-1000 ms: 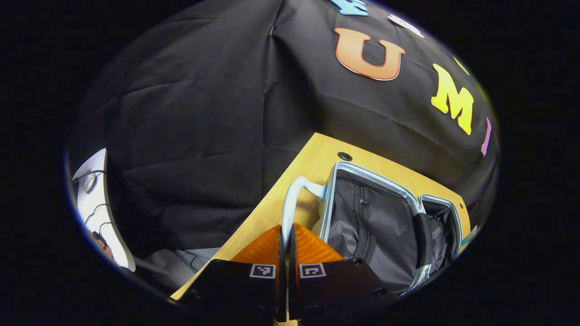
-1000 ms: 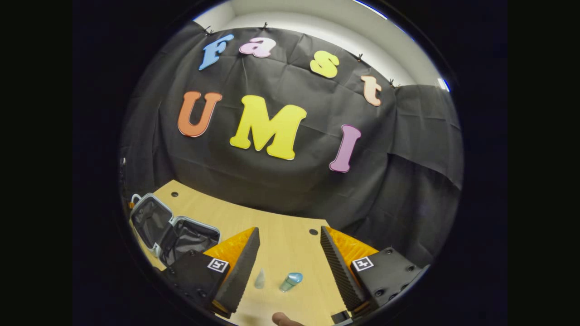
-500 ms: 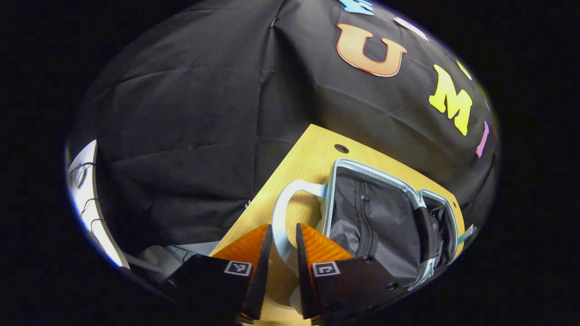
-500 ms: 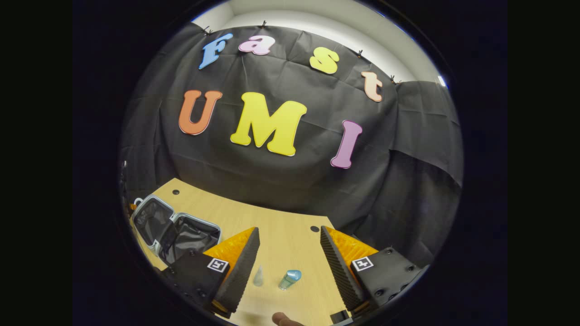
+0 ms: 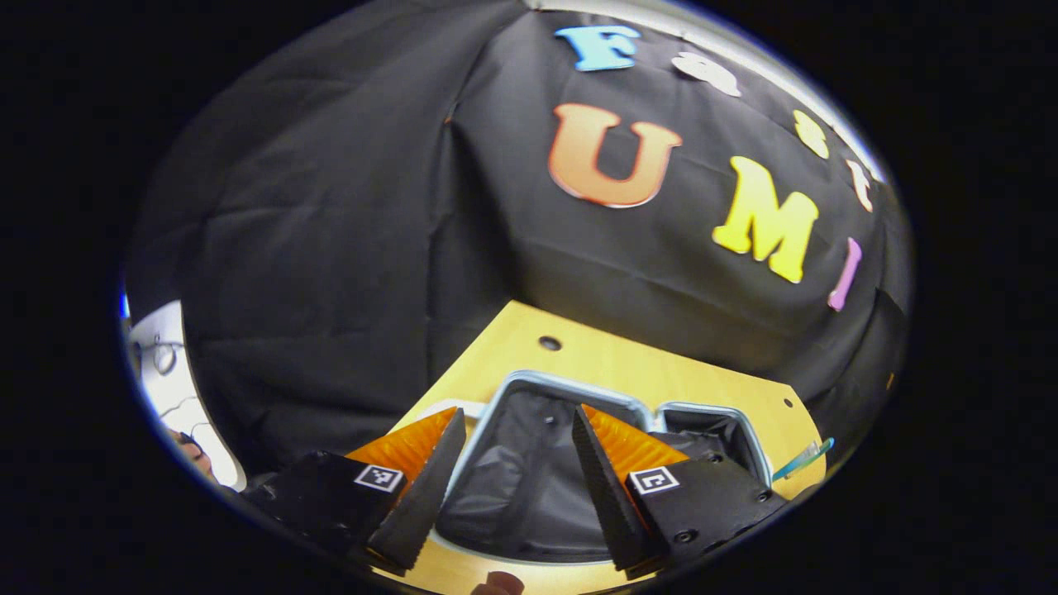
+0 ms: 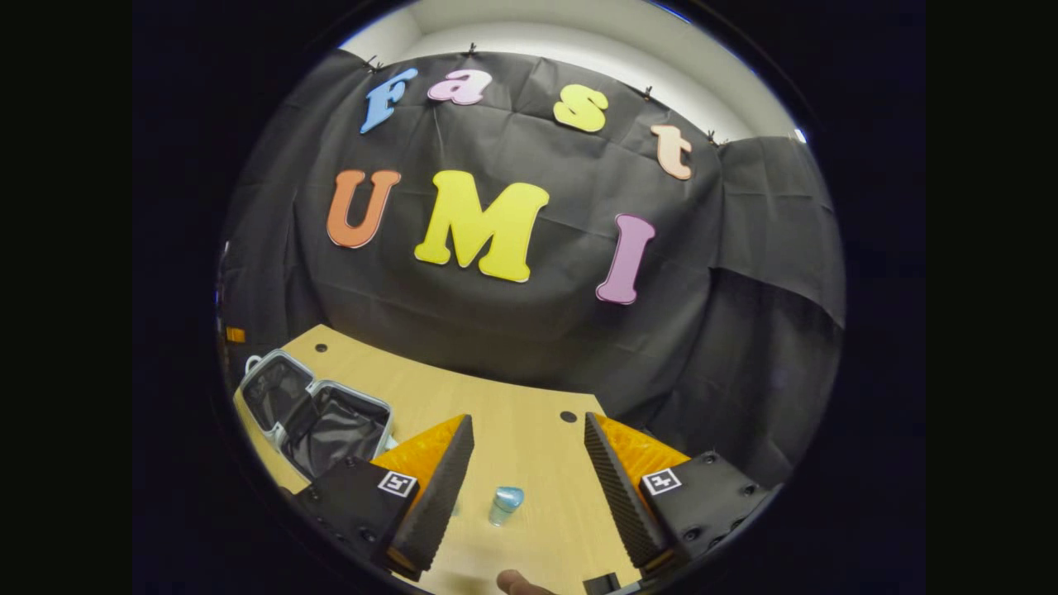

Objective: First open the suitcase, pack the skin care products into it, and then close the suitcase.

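Note:
The suitcase [image 5: 529, 487] lies open on the wooden table [image 5: 628, 372], both halves flat, dark lining up, pale blue rims. My left gripper [image 5: 517, 479] is open above the near half, nothing between its fingers. In the right gripper view the same suitcase [image 6: 318, 413] sits at the far left of the table. A small pale blue bottle [image 6: 504, 504] lies on the table between the fingers of my open right gripper [image 6: 529, 487], untouched. A small clear item beside it is mostly hidden behind the left finger [image 6: 434, 496].
A thin teal stick [image 5: 802, 459] lies past the suitcase's right half at the table's edge. The table [image 6: 512, 430] has cable holes near its back edge. Black cloth walls stand behind and left. A fingertip [image 6: 517, 583] shows at the bottom edge.
My left gripper let go of the suitcase's handle, opened wide and swung right over the open half. The right gripper shifted slightly, bringing the bottle nearer its centre.

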A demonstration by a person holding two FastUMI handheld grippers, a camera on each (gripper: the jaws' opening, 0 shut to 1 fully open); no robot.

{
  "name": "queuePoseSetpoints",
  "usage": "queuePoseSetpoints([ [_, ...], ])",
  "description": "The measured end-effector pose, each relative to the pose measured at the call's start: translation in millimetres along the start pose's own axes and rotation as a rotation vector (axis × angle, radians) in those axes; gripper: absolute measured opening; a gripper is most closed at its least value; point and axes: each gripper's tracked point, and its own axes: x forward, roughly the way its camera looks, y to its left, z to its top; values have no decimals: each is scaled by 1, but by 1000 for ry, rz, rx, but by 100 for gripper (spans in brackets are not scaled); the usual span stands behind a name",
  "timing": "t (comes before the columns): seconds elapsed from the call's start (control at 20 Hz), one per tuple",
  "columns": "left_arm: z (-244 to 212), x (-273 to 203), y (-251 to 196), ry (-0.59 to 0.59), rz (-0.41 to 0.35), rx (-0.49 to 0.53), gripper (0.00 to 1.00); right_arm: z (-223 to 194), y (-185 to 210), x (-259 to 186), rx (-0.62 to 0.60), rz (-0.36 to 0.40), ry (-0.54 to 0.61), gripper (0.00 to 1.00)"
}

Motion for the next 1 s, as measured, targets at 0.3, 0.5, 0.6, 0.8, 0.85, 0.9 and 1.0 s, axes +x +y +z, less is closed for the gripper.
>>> queuePoseSetpoints([
  [0.3, -21, -28, -202, -15, -211, 180, 97, -20, -54, 4, 27, 21, 10, 80],
  [0.5, -72, -47, -315, 19, -357, 270, 98, -27, -86, 8, -3, 18, -3, 80],
  [0.6, -107, -57, -353, 59, -412, 279, 98, -33, -95, 8, -15, 31, -1, 80],
  [0.8, -162, -41, -419, 147, -459, 274, 98, -54, -113, 11, -41, 51, 33, 80],
  [0.85, -177, -36, -421, 170, -447, 290, 98, -61, -117, 12, -44, 55, 45, 80],
  [0.9, -192, -31, -424, 190, -436, 309, 98, -66, -122, 13, -47, 56, 55, 80],
  [1.0, -217, -22, -428, 225, -424, 334, 98, -76, -130, 14, -57, 63, 71, 80],
])
